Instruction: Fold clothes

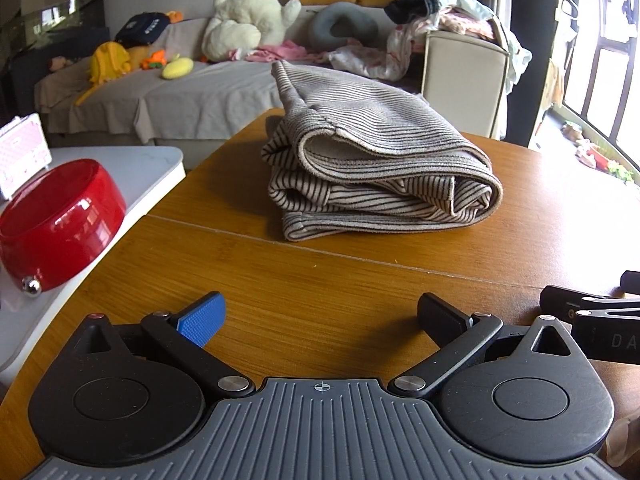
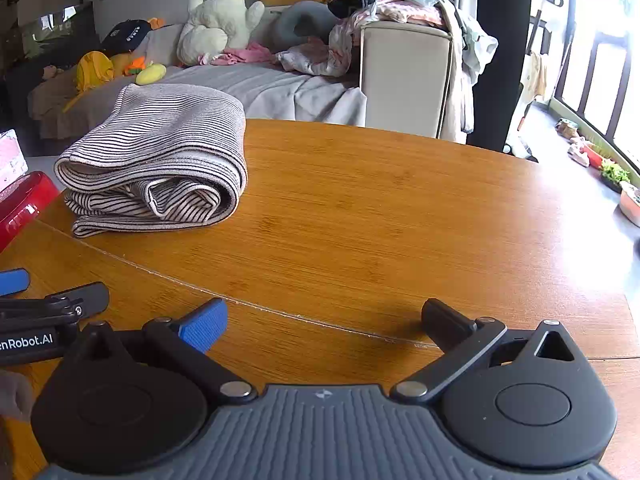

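On the round, grain-patterned wooden table (image 2: pixel 380 216), toward its far left side, the striped garment (image 1: pixel 372 168) lies folded into a compact, soft knit bundle of several layers with rolled edges, so folding of this item appears complete; unfolded clothes (image 2: pixel 404 4) heaped on the sofa arm beyond likely remain. Both the left gripper (image 1: pixel 322 320) and right gripper (image 2: pixel 326 322) hover empty near the table's front edge, jaws spread wide apart, well short of the bundle.

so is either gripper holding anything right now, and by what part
Nothing is held. The left gripper and right gripper are both open over the table, apart from the folded striped garment.
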{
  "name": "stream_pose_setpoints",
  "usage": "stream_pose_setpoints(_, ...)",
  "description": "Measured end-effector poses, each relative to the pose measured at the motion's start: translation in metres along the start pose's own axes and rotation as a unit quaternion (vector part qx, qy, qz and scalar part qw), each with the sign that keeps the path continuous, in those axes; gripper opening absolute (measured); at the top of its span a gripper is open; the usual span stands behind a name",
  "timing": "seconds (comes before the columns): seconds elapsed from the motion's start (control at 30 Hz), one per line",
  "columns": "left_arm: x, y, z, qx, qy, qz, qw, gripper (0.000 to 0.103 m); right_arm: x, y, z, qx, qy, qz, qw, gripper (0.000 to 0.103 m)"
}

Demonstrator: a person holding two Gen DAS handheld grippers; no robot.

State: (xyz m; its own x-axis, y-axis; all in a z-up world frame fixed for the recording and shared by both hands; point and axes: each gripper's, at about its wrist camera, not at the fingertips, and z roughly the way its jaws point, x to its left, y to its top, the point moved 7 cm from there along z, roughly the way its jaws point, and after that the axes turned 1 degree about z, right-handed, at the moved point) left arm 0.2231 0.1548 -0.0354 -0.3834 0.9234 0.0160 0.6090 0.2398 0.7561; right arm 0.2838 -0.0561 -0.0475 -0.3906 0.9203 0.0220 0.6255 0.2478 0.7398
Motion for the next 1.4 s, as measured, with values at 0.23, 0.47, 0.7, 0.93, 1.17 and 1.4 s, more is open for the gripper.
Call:
stream_pose_setpoints(0.23, 0.0001, 0.0002, -0.0002, 0.0, -0.001, 0.0, 1.0, 0.103, -0.0015, -0.0003, 0.0001, 0.0, -0.002, 0.001, 1.0, 0.103)
stream_pose_setpoints(0.47, 0.0006, 0.0015, 0.0005, 0.0, -0.002, 0.0, 1.0, 0.103, -0.0043, -0.0007, 0.0, 0.0, -0.012, 0.009, 1.0, 0.103)
stream_pose_setpoints(0.7, 0.0009, 0.0014, 0.0005, 0.0, -0.002, 0.0, 1.0, 0.103, -0.005, -0.0006, 0.0001, 0.0, -0.012, 0.009, 1.0, 0.103)
stream_pose_setpoints(0.93, 0.0007, 0.0018, 0.0006, 0.0, -0.002, 0.0, 1.0, 0.103, -0.0049, -0.0006, -0.0001, 0.0, -0.012, 0.009, 1.0, 0.103)
stream_pose_setpoints(1.17, 0.0002, 0.001, -0.0005, 0.0, -0.002, 0.0, 1.0, 0.103, -0.0058, -0.0006, 0.0001, 0.0, -0.012, 0.009, 1.0, 0.103)
stream_pose_setpoints(1.4, -0.0003, 0.0008, -0.0005, 0.0, -0.003, 0.0, 1.0, 0.103, -0.0056, -0.0005, 0.0001, 0.0, -0.012, 0.01, 1.0, 0.103)
